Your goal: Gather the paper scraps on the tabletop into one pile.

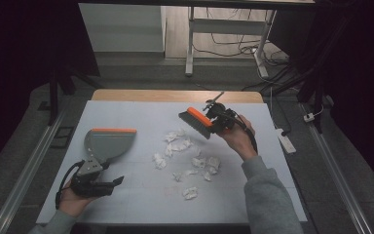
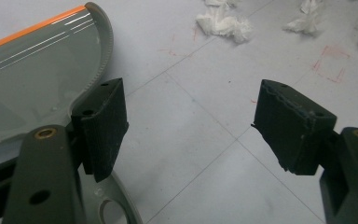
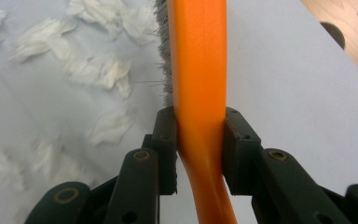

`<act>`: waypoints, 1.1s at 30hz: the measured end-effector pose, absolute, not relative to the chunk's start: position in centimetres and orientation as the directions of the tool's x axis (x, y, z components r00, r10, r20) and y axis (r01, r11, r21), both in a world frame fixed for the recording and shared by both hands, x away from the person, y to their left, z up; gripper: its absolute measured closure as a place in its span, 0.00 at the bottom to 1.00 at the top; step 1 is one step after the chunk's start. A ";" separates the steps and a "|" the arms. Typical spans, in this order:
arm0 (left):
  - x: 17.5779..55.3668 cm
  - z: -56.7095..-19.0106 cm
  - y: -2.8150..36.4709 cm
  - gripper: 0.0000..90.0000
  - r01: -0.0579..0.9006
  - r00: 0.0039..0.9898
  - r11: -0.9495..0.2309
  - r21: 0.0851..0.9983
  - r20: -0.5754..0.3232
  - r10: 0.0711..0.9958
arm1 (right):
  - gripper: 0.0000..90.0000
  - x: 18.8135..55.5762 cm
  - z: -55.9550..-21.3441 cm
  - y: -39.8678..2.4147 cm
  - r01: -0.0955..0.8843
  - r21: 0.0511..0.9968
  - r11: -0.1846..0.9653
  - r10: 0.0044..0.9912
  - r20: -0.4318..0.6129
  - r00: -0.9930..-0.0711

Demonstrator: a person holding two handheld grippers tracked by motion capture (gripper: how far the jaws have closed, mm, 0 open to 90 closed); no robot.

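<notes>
On the pale counter I saw scraps of crumpled paper scattered between my two grippers, nothing barring the way. My right gripper clamped the orange brush above the scraps. My left gripper had fingers wide and empty beside the grey dustpan, which lay flat.

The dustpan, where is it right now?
In the high view the dustpan lies on the left side of the table, just ahead of the open left gripper, with the scattered paper scraps off to its right.
</notes>
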State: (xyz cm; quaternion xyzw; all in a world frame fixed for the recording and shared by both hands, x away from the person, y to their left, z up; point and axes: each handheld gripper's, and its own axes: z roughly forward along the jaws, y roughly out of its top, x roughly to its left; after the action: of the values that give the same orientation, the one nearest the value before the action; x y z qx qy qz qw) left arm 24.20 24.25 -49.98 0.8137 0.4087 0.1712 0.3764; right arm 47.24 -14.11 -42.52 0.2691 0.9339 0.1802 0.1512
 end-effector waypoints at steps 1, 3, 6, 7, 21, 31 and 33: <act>24.2 -50.0 24.2 0.30 0.536 0.609 -0.384 0.752 -0.029 0.793 | 0.77 47.7 -42.7 -13.6 0.441 0.410 0.799 0.548 -0.194 -0.813; 24.2 -50.0 24.2 0.30 0.535 0.612 -0.388 0.751 -0.027 0.791 | 0.77 48.7 -43.0 -12.6 0.430 0.393 0.813 0.533 -0.205 -0.821; 24.1 -50.0 24.2 0.30 0.529 0.614 -0.387 0.755 -0.025 0.789 | 0.77 49.6 -43.5 -11.7 0.429 0.389 0.816 0.529 -0.200 -0.825; 24.1 -50.0 24.3 0.30 0.529 0.614 -0.385 0.756 -0.027 0.789 | 0.77 49.7 -43.6 -11.7 0.427 0.395 0.813 0.529 -0.196 -0.826; 24.2 -50.0 24.3 0.30 0.535 0.611 -0.379 0.755 -0.037 0.791 | 0.77 50.9 -43.9 -10.8 0.403 0.398 0.824 0.494 -0.156 -0.855; 24.2 -50.1 24.6 0.30 0.537 0.610 -0.372 0.757 -0.044 0.791 | 0.77 53.4 -44.4 -8.5 0.368 0.311 0.876 0.434 -0.178 -0.883; 24.2 -50.1 24.7 0.30 0.539 0.610 -0.372 0.756 -0.046 0.791 | 0.77 53.5 -44.7 -8.1 0.359 0.274 0.892 0.415 -0.187 -0.890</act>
State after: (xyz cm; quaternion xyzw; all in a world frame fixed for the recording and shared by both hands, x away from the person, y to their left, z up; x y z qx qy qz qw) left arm 24.23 24.65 -50.15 0.8117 0.4095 0.1648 0.3826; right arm 53.46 -8.06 -44.65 0.2006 0.9652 0.1166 0.1209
